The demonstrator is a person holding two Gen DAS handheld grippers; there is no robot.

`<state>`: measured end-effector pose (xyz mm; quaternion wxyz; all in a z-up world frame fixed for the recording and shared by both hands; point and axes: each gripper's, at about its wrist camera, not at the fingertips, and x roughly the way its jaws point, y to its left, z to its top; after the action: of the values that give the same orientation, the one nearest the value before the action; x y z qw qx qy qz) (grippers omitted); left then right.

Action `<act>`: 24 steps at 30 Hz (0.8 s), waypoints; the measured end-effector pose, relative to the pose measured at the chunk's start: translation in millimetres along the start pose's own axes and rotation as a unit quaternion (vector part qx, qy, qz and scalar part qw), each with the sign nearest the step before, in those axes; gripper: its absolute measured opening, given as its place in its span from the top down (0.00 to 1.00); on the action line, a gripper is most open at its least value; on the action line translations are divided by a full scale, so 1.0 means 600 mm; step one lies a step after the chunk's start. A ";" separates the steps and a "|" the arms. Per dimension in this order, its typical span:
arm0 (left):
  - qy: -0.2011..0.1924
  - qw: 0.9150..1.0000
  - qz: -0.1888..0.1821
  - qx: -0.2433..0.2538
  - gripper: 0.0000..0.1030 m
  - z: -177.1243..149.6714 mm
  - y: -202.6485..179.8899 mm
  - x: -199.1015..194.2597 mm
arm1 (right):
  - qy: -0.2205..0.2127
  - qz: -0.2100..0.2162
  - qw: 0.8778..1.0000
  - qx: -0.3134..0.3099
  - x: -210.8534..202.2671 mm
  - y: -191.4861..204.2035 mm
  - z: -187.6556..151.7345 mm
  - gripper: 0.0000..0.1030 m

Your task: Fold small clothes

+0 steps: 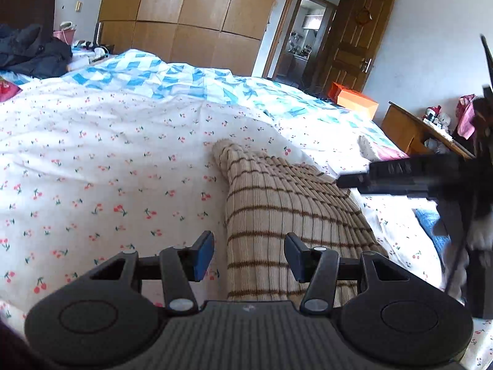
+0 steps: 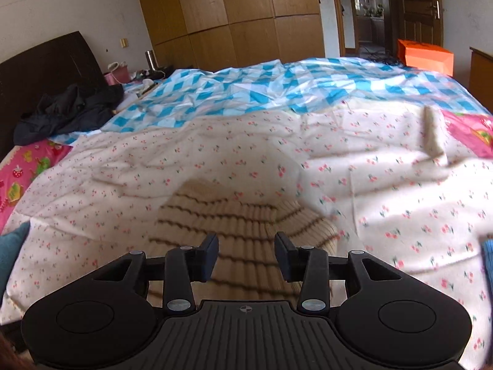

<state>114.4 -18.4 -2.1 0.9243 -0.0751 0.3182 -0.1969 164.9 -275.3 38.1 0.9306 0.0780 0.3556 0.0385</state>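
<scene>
Cherry-print bedding [image 1: 92, 160] is spread under both grippers. Between and just beyond the parted, empty jaws of the left gripper [image 1: 249, 257] a beige ribbed garment [image 1: 277, 203] with thin brown stripes is seen, lying rumpled. The right gripper [image 2: 246, 257] is likewise held apart and empty above it. Wardrobes [image 2: 234, 9] are seen behind.
</scene>
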 end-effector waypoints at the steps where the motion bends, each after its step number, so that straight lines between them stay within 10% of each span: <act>1: 0.002 1.000 0.005 0.006 0.47 0.007 -0.005 0.011 | 0.006 -0.001 1.000 0.009 -0.002 -0.012 -0.015 0.61; 8: 0.098 0.995 0.025 0.009 0.45 -0.011 -0.009 0.105 | 0.045 -0.005 0.989 0.138 0.039 -0.108 -0.108 0.61; 24: 0.118 0.993 -0.008 -0.029 0.45 -0.022 0.033 0.075 | 0.070 0.101 0.972 0.200 0.001 -0.121 -0.156 0.45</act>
<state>144.9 -19.0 -42.9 0.8761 -0.0806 0.4300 -0.2027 104.2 -335.6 -43.5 0.8600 0.2956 0.4107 0.0658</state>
